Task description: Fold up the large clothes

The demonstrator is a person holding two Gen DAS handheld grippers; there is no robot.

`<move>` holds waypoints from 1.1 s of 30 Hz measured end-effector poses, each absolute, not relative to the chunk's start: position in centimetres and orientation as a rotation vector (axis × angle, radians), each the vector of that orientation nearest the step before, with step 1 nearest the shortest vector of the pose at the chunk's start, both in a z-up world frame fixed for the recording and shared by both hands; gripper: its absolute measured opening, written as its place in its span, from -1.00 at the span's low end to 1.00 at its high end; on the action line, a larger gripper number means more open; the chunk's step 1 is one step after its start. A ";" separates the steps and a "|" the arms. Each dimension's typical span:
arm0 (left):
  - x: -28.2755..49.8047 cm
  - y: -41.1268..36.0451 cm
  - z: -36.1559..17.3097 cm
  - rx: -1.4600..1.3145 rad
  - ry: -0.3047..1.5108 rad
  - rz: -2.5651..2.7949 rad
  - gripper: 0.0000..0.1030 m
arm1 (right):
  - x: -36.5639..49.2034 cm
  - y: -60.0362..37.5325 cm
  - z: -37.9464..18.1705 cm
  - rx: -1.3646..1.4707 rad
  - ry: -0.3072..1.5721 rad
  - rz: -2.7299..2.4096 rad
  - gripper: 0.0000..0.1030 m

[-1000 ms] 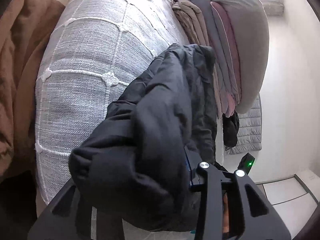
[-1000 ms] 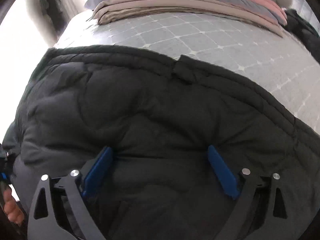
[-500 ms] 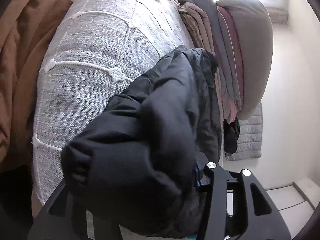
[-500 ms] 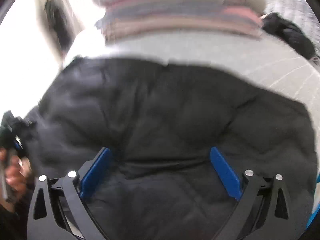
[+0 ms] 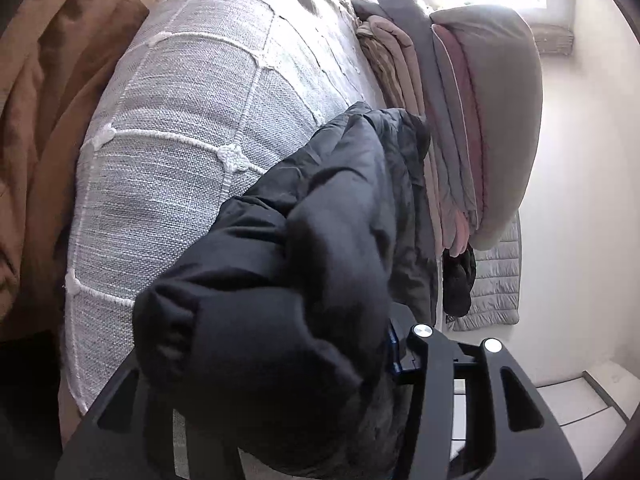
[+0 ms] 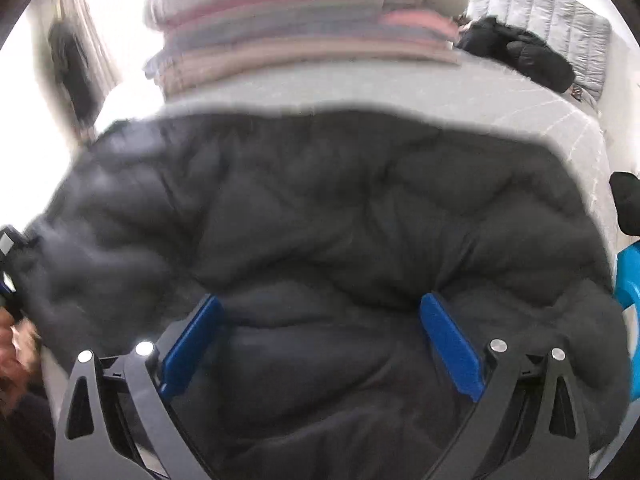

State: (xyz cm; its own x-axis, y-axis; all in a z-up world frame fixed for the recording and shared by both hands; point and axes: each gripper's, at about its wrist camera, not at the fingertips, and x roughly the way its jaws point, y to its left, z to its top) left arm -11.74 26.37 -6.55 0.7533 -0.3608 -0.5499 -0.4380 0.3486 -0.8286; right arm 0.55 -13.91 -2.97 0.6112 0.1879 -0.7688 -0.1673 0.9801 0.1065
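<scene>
The black jacket (image 6: 320,220) lies on the bed (image 5: 192,128), bunched near its front edge, below the stack (image 6: 304,28) of folded clothes. Compared with a second ago, the right view has swung: the stack now sits higher and more in the middle, and the far hem of the jacket looks pulled closer, so the padding is more gathered into a lump. The right tool (image 6: 320,344) stands wide, its blue pads pressing into the thick padding from both sides, so I judge it holds a wide fold of the jacket. The left tool (image 5: 280,360) keeps almost the same place; a thick bundle of the jacket fills the space between its jaws, which have loosened a little since a second ago, but the bundle looks still carried there. For the task this means, I think, that one side is being brought over the other, and the fold is only half made
</scene>
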 end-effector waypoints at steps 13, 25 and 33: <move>-12.3 24.8 -3.4 -1.155 0.689 0.055 -0.39 | 0.9 -13.0 -5.8 -0.036 0.959 0.175 0.87; -11.2 20.3 4.2 -0.923 0.632 0.000 -0.42 | 1.6 -9.9 -6.8 -0.104 0.969 0.201 0.89; -9.2 8.0 13.5 -0.563 0.556 -0.165 -0.42 | 1.7 -15.6 -4.3 0.376 0.971 0.415 0.89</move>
